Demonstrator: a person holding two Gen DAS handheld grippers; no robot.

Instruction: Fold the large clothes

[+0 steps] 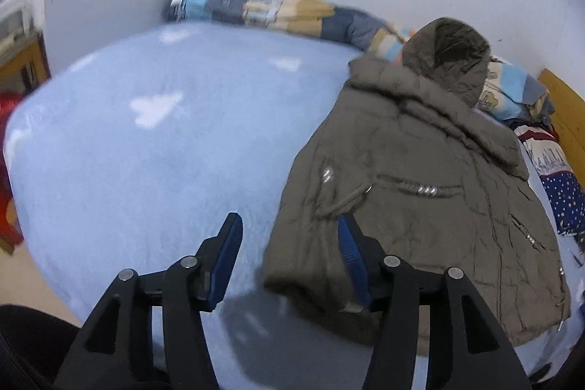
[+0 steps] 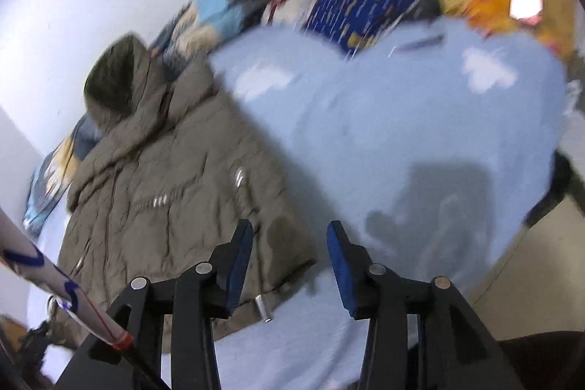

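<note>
Olive-brown quilted hooded coat (image 1: 420, 178) lies flat on pale blue fleece bedspread (image 1: 164, 152), sleeves seemingly folded in; left gripper (image 1: 289, 258) and right gripper (image 2: 289, 265) hover spread, empty, likely next gripping the hem.

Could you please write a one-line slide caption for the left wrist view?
Open left gripper above the blue bed, beside an olive hooded coat lying flat.

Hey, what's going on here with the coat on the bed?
A person holds two grippers above a bed with a light blue sheet. An olive hooded coat lies flat on it, sleeves tucked in, hood toward the wall. The left gripper and right gripper are both open and hold nothing.
</note>
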